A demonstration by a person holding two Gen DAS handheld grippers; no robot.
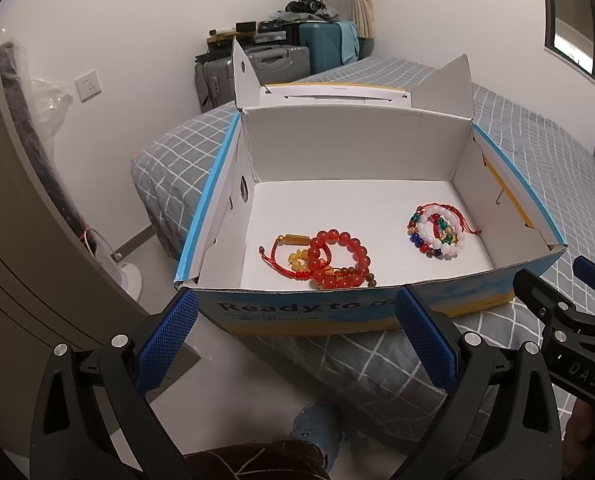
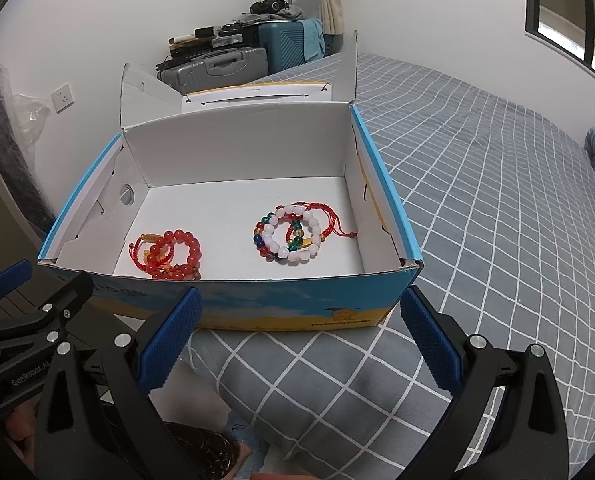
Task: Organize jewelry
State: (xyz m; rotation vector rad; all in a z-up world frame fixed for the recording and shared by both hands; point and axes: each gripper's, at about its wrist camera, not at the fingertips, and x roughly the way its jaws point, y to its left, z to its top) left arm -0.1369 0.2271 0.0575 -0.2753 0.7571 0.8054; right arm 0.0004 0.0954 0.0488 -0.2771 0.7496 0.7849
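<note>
An open cardboard box [image 1: 377,148] [image 2: 233,148] stands on the bed corner. Inside, at the near left, lies a pile of red bead bracelets with a red cord bracelet [image 1: 329,256] [image 2: 169,254]. At the right lies a pile of white and multicoloured bead bracelets with a red cord [image 1: 437,232] [image 2: 289,236]. My left gripper [image 1: 297,340] is open and empty, just in front of the box's near wall. My right gripper [image 2: 301,340] is open and empty, also in front of the near wall. Each gripper shows at the edge of the other's view.
The box rests on a grey checked bedsheet [image 2: 497,200]. Suitcases [image 1: 257,68] with clutter stand against the far wall. A wooden panel [image 1: 17,240] is at the left, with floor [image 1: 217,360] below. A window [image 2: 569,20] is at the upper right.
</note>
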